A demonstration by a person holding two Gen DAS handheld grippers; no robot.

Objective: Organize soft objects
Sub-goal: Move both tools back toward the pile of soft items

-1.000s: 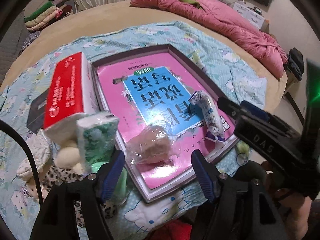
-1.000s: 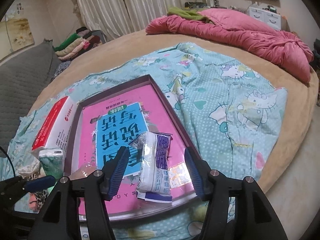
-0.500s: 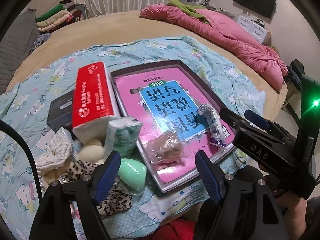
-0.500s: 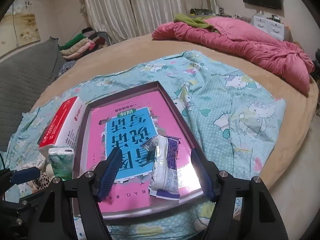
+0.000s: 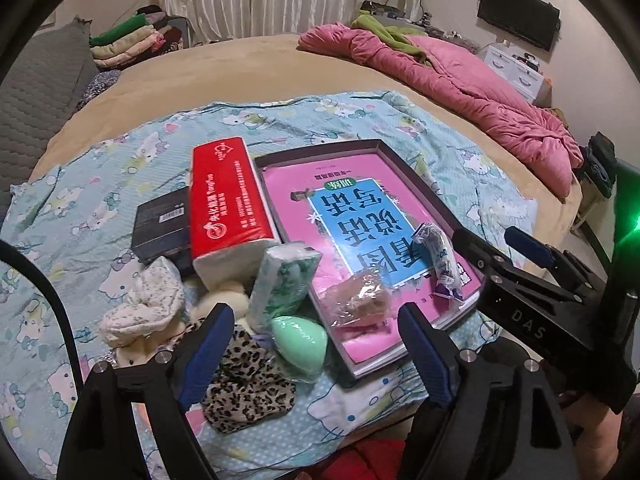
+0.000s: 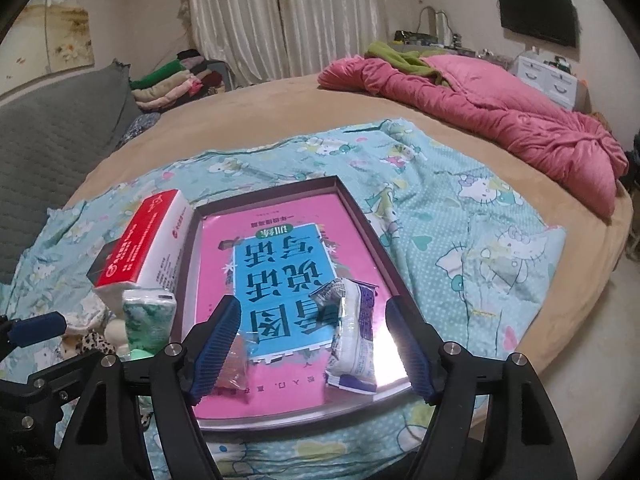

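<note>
Both claws are empty right now. The left gripper (image 5: 312,344) is spread wide with its jaws opening further, and nothing sits between its pads; a second ago it was lower and narrower, right over the clear bag of brown stuff (image 5: 357,301). The right gripper (image 6: 312,344) is wide too, and it has backed up off the white-and-purple packet (image 6: 354,344) it was framing. Both soft packs now lie loose on the tray (image 5: 416,176), near its front edge, so I'd say two items were just dropped off and the next pickup is coming.

Everything else waits just left of the tray: a green sponge egg (image 5: 298,342) touching its corner, a green-print tissue pack (image 5: 286,282) leaning over its left rim, a leopard cloth (image 5: 248,384), a white scrunchie (image 5: 140,308) and a cream pom-pom (image 5: 224,300). The red tissue box (image 5: 226,200) lies along the tray's left side, with a black box (image 5: 160,224) beyond it. That pile is tightly bunched, so picking one thing cleanly looks fiddly.
</note>
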